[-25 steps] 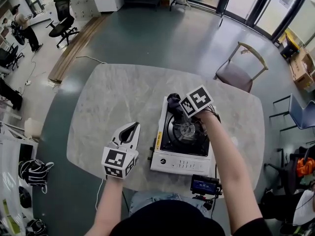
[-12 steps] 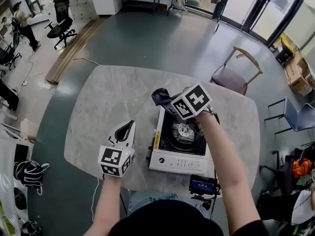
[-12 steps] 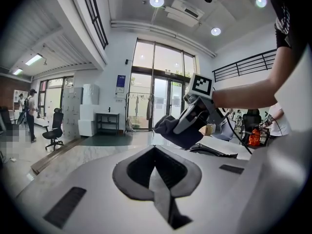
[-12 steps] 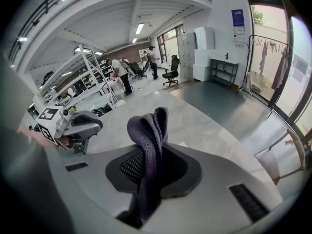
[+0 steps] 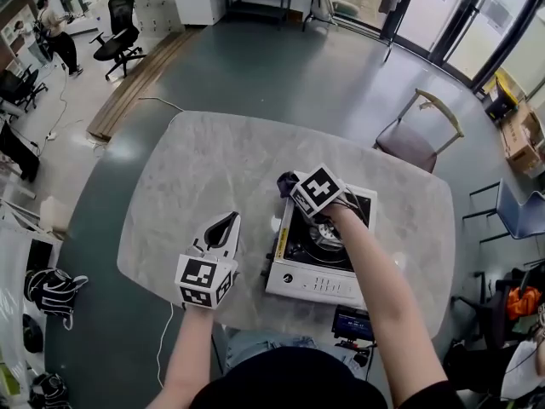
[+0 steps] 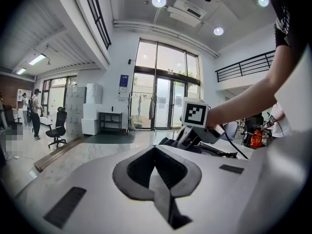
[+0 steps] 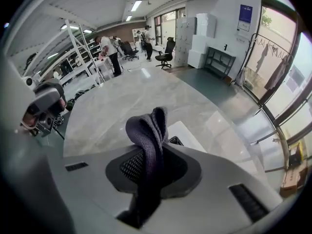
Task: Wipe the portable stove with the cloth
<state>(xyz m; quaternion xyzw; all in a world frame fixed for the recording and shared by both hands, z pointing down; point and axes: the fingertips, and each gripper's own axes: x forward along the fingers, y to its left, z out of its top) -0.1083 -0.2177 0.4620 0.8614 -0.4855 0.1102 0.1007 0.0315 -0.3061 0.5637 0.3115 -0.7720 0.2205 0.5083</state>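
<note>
A white portable stove (image 5: 324, 245) with a black top and round burner sits on the marble table (image 5: 196, 177), right of centre. My right gripper (image 5: 291, 186) hangs over the stove's far left corner, shut on a dark grey cloth (image 5: 286, 180); the cloth (image 7: 148, 130) bunches up between its jaws in the right gripper view, with the stove's white corner (image 7: 187, 132) just beyond. My left gripper (image 5: 223, 226) hovers over the table left of the stove, jaws shut with nothing in them. From the left gripper view the right gripper (image 6: 185, 136) and the cloth (image 6: 168, 142) show ahead.
A small black device with a blue screen (image 5: 356, 323) sits at the table's near edge, right of my body. A chair (image 5: 417, 135) stands at the far right of the table. People and office chairs are far off at the room's left side.
My right gripper has carried the cloth from the stove's far edge to the left and back toward its far left corner. The left gripper has stayed put.
</note>
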